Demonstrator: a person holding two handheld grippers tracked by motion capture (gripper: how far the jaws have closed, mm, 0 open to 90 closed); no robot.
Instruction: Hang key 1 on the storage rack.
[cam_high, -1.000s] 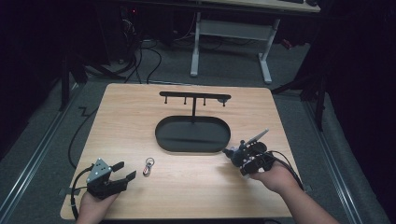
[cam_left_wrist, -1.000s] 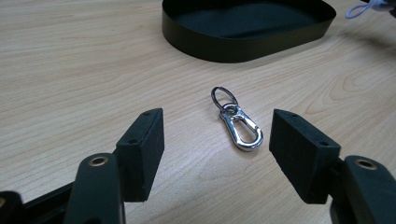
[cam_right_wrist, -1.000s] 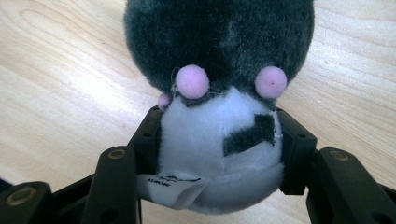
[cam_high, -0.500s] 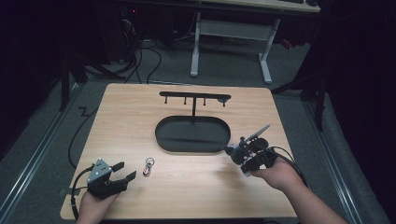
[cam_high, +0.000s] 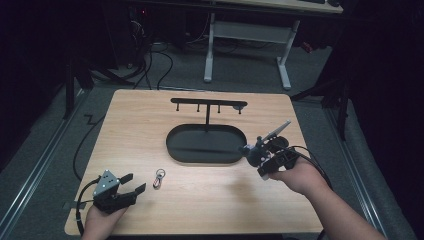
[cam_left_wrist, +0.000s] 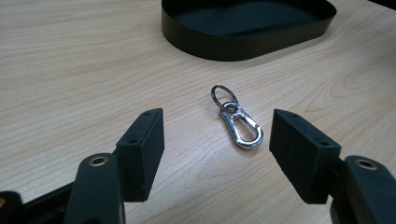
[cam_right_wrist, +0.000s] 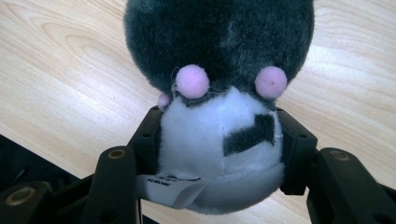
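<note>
Plush toy (cam_right_wrist: 219, 116) pinched in my right gripper (cam_high: 253, 153), lifted off the table (cam_high: 210, 200) just right of the black tray (cam_high: 206, 145). Left gripper (cam_left_wrist: 212, 144) spread near the keyring clip (cam_left_wrist: 238, 123), not grabbed yet; attaching and hanging on the hook stand (cam_high: 207, 105) likely remain.

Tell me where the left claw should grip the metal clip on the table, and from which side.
Grip the clip across the two long sides of its oval snap body, not the small ring at its far end. It lies flat on the table, lengthwise between the open left claw jaws, so probably come straight down and forward, then close.
</note>
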